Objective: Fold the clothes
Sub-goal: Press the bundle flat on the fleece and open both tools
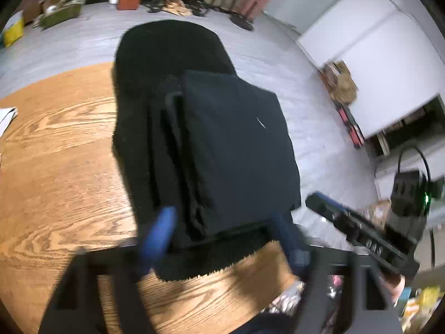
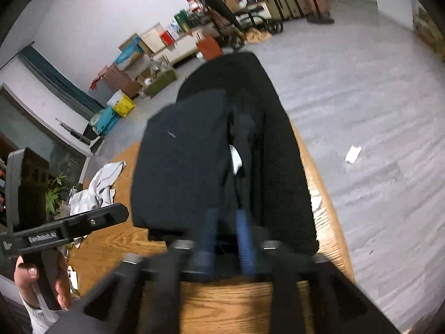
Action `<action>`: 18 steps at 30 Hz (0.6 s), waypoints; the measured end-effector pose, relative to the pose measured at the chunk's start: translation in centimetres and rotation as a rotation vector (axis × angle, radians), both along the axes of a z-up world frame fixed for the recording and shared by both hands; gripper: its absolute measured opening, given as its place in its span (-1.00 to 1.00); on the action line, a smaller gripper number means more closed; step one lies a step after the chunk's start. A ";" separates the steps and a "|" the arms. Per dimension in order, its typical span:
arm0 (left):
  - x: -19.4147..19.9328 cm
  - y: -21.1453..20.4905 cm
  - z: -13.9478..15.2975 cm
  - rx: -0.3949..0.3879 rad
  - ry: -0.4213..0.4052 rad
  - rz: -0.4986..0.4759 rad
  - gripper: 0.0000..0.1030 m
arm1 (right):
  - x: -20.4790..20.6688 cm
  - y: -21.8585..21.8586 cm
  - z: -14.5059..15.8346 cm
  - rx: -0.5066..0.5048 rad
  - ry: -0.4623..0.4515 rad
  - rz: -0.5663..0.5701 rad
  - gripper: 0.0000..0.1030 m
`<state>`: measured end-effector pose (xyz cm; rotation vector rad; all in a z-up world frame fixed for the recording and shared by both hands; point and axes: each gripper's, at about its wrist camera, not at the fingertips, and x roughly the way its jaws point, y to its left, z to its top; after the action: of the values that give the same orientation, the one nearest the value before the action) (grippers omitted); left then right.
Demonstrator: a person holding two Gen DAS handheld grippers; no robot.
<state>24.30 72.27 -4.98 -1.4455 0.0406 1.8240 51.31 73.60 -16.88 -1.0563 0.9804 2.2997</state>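
A: Okay, quick pass. Where's the garment?

B: Dark folded garment (image 1: 233, 144) sits as a compact stack on a black mat (image 1: 167, 53), which lies on the wooden table (image 1: 55, 167). Garment's long axis runs away from both cameras, along the mat.

A: Left gripper (image 1: 222, 236)?

B: Blue fingers spread wide, one each side of the stack's near edge. Near edge sits between them, but nothing looks pinched. Motion blur, so contact is unclear.

A: Right gripper (image 2: 228, 236)?

B: Fingers narrow, nearly parallel, tips at the near edge of the garment (image 2: 183, 167), close to the fold seam where a white tag (image 2: 235, 158) shows. Can't tell whether fabric is caught between them; too blurred.

A: Which one's nearer?

B: Both are at the same near edge. Right is toward the layered, open side of the stack; left straddles the middle. In the right view, the left gripper appears off to the left, lifted above the table, with the person's hand (image 2: 41, 286) on its grip.

A: Stage?

B: Looks late to me, stack already squared. Next move likely works from the near edge, straight ahead along the fingers. White cloth (image 2: 97, 186) sits apart on the table, untouched.
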 end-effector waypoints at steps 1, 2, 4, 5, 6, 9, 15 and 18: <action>0.1 0.2 -0.2 -0.003 -0.001 0.004 0.55 | 0.2 0.0 -0.3 -0.008 -0.007 -0.001 -0.28; 0.2 0.4 -0.7 -0.013 -0.016 -0.008 0.51 | 0.2 0.1 -0.8 -0.021 -0.017 0.000 -0.43; 0.4 0.8 -1.6 -0.037 -0.048 -0.041 -0.44 | -0.5 0.0 -2.2 -0.049 -0.054 0.012 -0.87; 0.4 1.0 -2.0 -0.050 -0.064 -0.061 -0.42 | -0.8 -0.1 -2.8 -0.054 -0.083 0.020 -0.90; 0.5 1.2 -2.1 -0.061 -0.073 -0.077 -0.42 | -1.0 -0.1 -3.0 -0.052 -0.103 0.024 -0.91; 0.1 1.2 -0.2 -0.088 -0.016 -0.064 -0.26 | -1.0 0.2 -0.7 -0.026 -0.109 0.025 -0.34; -1.9 3.1 1.4 -0.112 0.022 -0.031 0.36 | -3.5 2.6 1.6 -0.013 -0.150 0.008 -0.24; -1.8 4.0 0.2 -0.132 -0.019 -0.105 -0.05 | -5.2 3.7 0.5 -0.029 -0.205 0.005 -0.61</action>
<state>22.52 76.27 -4.73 -1.5226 0.2276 1.7489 46.09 77.31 -16.39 -1.2782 0.9319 2.1357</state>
